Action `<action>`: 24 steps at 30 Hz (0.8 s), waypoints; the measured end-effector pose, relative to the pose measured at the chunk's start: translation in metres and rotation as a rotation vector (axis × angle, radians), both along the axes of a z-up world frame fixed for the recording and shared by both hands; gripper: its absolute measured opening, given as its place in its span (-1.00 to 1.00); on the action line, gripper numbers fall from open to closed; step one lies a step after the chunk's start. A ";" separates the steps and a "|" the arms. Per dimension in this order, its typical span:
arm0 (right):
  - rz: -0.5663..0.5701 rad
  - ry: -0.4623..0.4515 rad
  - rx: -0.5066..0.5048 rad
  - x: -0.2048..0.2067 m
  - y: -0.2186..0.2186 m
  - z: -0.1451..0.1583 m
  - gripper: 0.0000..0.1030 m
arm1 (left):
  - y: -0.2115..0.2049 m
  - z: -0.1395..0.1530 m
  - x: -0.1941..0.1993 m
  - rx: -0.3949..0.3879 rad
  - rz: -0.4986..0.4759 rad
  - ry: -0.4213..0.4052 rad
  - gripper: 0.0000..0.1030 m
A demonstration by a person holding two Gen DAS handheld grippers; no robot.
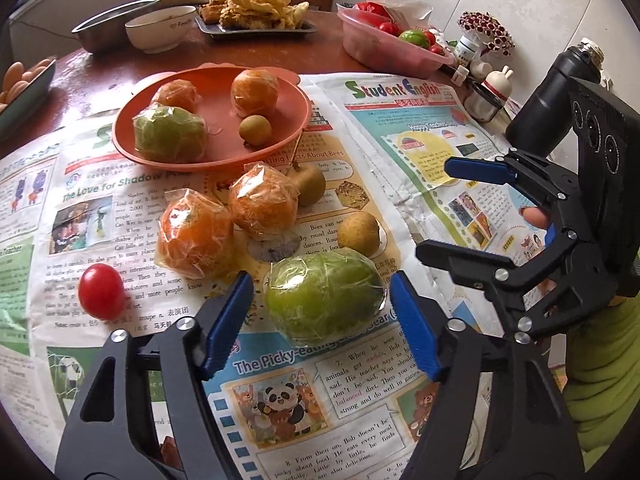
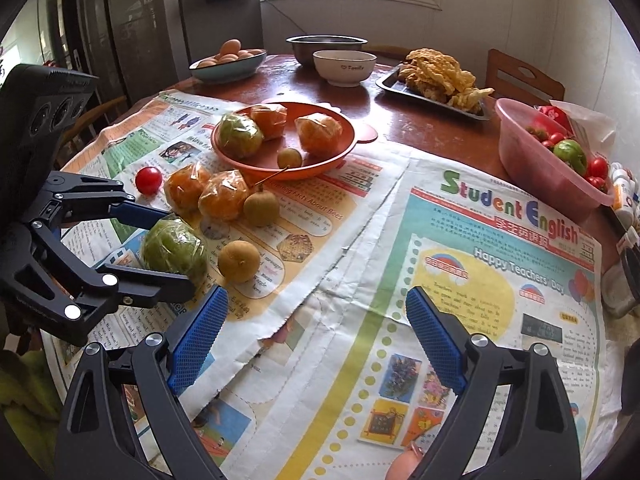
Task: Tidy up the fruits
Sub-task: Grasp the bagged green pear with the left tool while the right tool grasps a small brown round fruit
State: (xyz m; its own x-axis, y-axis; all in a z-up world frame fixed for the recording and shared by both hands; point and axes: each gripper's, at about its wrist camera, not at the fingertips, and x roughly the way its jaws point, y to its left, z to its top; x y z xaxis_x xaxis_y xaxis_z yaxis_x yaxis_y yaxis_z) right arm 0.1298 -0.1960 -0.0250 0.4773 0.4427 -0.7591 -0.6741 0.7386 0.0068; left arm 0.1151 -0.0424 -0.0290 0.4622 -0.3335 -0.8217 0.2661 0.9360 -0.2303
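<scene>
A green fruit in plastic wrap (image 1: 324,300) lies on the newspaper (image 1: 304,384). My left gripper (image 1: 320,280) straddles it, and its blue pads stand a little off the fruit's sides. Beyond it lie two wrapped oranges (image 1: 196,236) (image 1: 262,204), two small brown fruits (image 1: 360,234) (image 1: 310,184) and a cherry tomato (image 1: 101,291). The orange plate (image 1: 224,148) behind them holds two wrapped oranges, a wrapped green fruit and one small brown fruit. My right gripper (image 2: 316,294) hovers open over bare newspaper to the right, with nothing between its fingers.
At the back of the round wooden table stand a pink basin of tomatoes (image 1: 384,52), a tray of fried food (image 1: 256,12), a white bowl (image 1: 160,28), a steel bowl (image 1: 108,28) and a bowl of eggs (image 2: 228,62). A black bottle (image 1: 552,92) and small jars crowd the right edge.
</scene>
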 end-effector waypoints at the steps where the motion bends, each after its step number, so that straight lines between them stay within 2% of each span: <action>1: 0.017 0.001 -0.001 0.000 0.004 -0.001 0.69 | 0.001 0.000 0.000 0.001 0.001 -0.001 0.13; 7: 0.077 0.007 -0.019 0.000 0.022 -0.007 0.50 | 0.005 0.000 0.002 -0.007 -0.006 0.011 0.01; 8: 0.084 0.006 -0.023 0.000 0.025 -0.008 0.38 | 0.006 0.000 0.001 -0.007 -0.007 0.012 0.01; 13: 0.134 0.015 -0.023 0.001 0.040 -0.012 0.05 | 0.013 0.000 0.000 -0.015 0.006 0.013 0.01; 15: 0.147 0.020 -0.030 0.002 0.045 -0.014 -0.20 | 0.014 0.000 0.000 -0.017 0.007 0.013 0.01; 16: 0.154 0.013 -0.032 0.002 0.046 -0.014 -0.24 | 0.015 0.000 0.000 -0.018 0.010 0.013 0.01; 17: 0.168 0.013 -0.030 0.001 0.048 -0.014 -0.43 | 0.015 -0.001 0.000 -0.017 0.009 0.012 0.01; 18: 0.176 0.023 -0.020 0.002 0.048 -0.013 -0.49 | 0.015 -0.001 0.001 -0.019 0.010 0.012 0.01; 24: 0.151 0.037 0.001 0.006 0.038 -0.011 -0.49 | 0.013 -0.001 0.005 -0.016 0.010 0.006 0.01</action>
